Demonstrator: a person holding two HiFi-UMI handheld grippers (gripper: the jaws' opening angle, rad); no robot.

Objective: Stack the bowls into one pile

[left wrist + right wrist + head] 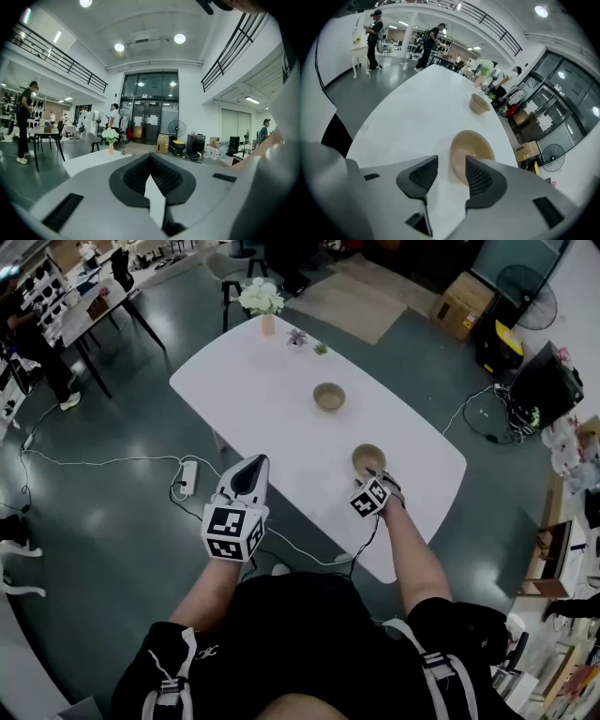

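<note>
Two tan bowls stand apart on the white table (272, 418): the far bowl (329, 397) (479, 103) near the middle and the near bowl (368, 459) (471, 150) by the front right edge. My right gripper (380, 475) (452, 171) points steeply down at the near bowl with its jaws open. The bowl's near rim shows in the gap and the right finger (483, 178) overlaps the bowl; no pad presses on it. My left gripper (255, 465) (150, 157) is shut on nothing, held level off the table's front left edge.
A vase of white flowers (262, 301) (110, 136) and two small plants (297, 337) stand at the table's far end. A power strip (187, 476) with cables lies on the floor to the left. A person (24, 122) stands by desks further off.
</note>
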